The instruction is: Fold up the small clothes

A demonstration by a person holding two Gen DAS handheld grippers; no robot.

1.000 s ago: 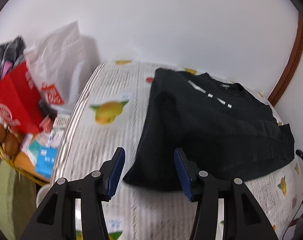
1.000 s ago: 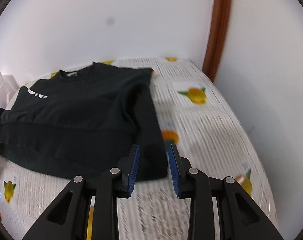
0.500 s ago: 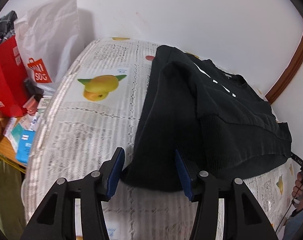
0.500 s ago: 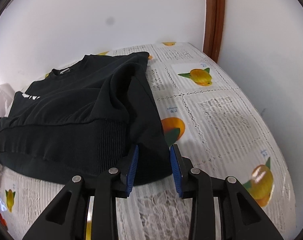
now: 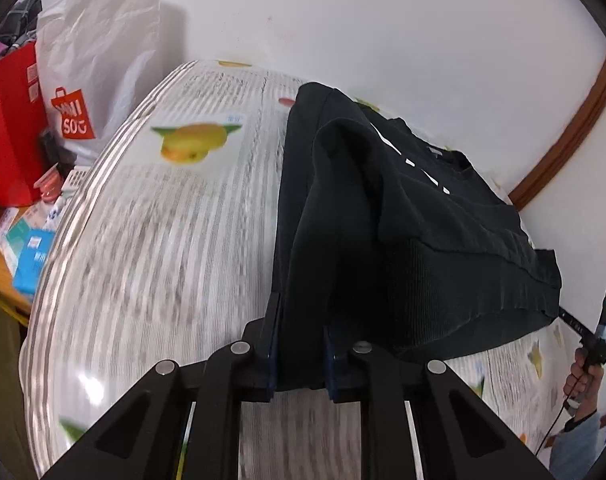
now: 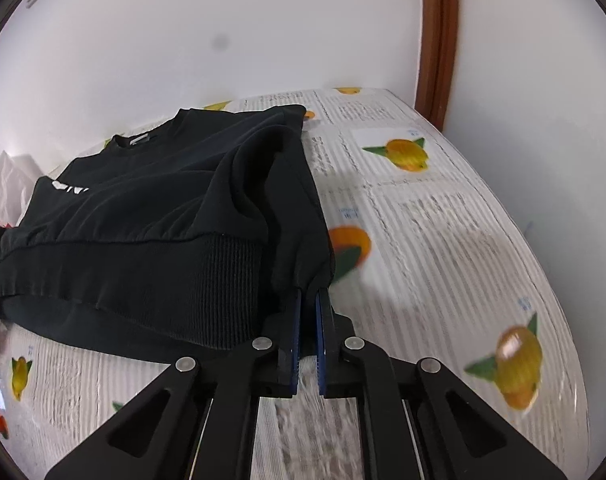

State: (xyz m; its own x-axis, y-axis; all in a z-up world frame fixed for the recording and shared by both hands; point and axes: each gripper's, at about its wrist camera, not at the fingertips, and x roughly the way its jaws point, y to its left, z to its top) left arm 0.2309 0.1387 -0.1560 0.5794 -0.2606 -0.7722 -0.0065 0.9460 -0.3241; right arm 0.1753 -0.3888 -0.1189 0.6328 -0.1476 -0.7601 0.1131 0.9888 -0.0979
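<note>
A black sweatshirt (image 5: 423, 216) with white letters lies on a table covered by a fruit-print cloth (image 5: 163, 232). My left gripper (image 5: 301, 320) is shut on the sweatshirt's near left corner, at the sleeve cuff, and lifts it off the cloth. In the right wrist view the sweatshirt (image 6: 155, 208) fills the left half. My right gripper (image 6: 307, 308) is shut on its near right corner, beside the ribbed hem, and holds it raised. The fabric bunches in folds above both grips.
A white shopping bag (image 5: 99, 60) and a red bag (image 5: 7, 128) stand left of the table, with small boxes (image 5: 31, 256) below. A white wall is behind. A brown door frame (image 6: 439, 40) stands at the right. A person's hand (image 5: 587, 364) shows at far right.
Both grippers have closed on the sweatshirt's near corners and lifted them. The fabric above each grip now stands up in folds.
</note>
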